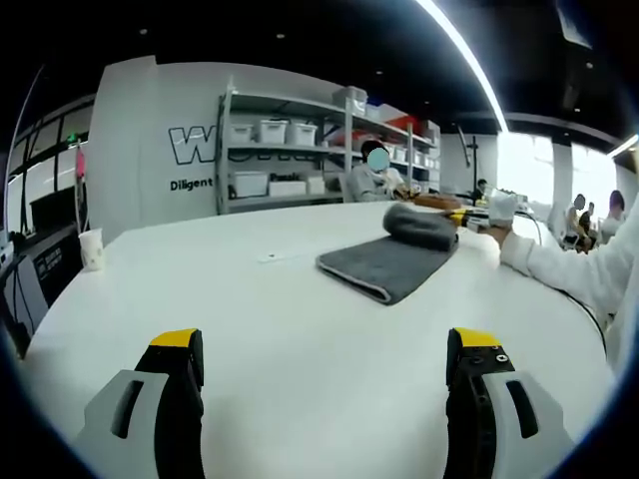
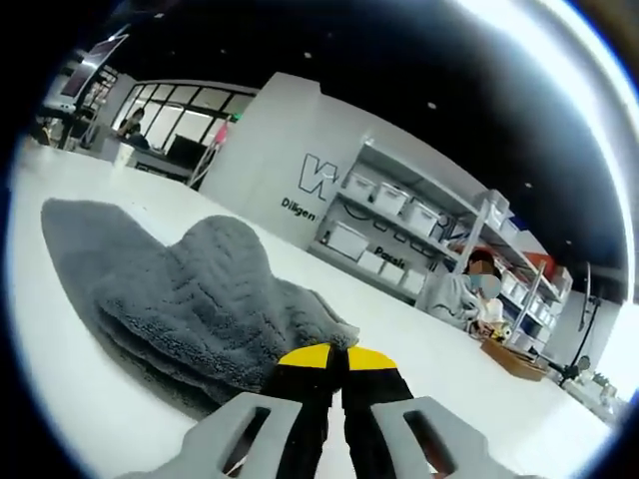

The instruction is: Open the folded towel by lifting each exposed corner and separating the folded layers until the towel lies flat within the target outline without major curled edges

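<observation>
Right tongs (image 2: 334, 361) clamped on towel (image 2: 190, 289) corner, lifting it to peel layers; left tongs (image 1: 324, 349) apart over bench (image 1: 300, 349), towel at 1 o'clock.

The grey terry towel (image 1: 394, 259) lies folded on the white desk (image 1: 280, 339), well ahead of the left tongs. Its layers are stacked flat at the near end, with a rounded fold along the near-right edge. At the far end a corner is lifted and bunched into a hump. In the right gripper view, that raised, ridged corner (image 2: 215, 289) is pinched.
</observation>
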{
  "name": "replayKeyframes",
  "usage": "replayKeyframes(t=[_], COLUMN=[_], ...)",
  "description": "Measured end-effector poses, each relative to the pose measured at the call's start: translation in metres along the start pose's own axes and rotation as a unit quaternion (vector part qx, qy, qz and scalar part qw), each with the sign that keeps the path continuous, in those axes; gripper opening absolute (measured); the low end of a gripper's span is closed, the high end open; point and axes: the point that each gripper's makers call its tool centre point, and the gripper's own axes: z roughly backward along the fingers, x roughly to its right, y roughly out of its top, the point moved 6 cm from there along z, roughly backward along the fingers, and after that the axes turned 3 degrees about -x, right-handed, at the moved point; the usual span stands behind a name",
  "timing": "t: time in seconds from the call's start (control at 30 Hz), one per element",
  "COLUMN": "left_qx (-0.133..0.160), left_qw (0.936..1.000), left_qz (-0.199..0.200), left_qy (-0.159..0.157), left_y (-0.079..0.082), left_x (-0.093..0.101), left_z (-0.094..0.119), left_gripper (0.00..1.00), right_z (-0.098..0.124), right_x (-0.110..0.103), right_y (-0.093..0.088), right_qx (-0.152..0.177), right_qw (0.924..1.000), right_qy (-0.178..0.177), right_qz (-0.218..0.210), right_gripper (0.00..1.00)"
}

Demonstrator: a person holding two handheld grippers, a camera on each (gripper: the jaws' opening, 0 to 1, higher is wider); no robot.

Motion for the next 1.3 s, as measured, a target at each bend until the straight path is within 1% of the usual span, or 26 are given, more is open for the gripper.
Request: replayKeyframes(t=[0.6, 0.83, 1.1, 1.3], left_qx=[-0.002, -0.002, -0.005, -0.006], left_qw=[1.0000, 1.0000, 1.0000, 1.0000], left_qz=[-0.001, -0.001, -0.001, 0.000], left_qy=[0.000, 0.000, 0.001, 0.001], left_y=[-0.001, -0.001, -0.002, -0.002], left_x=[-0.001, 0.001, 0.001, 0.000], left_z=[0.000, 0.000, -0.001, -0.001], left_gripper=[1.00, 1.00, 1.00, 1.00], right_z=[0.006, 0.007, 0.009, 0.011], right_x=[0.030, 0.036, 0.039, 0.050], right_y=[-0.020, -0.025, -0.028, -0.036], right_qx=[-0.018, -0.022, -0.026, -0.032], right_qw=[0.9989, 0.9986, 0.9988, 0.9980], right_qy=[-0.035, -0.038, -0.037, -0.045], right_qz=[-0.026, -0.030, -0.021, -0.032], right_gripper=[0.00, 0.00, 0.00, 0.00])
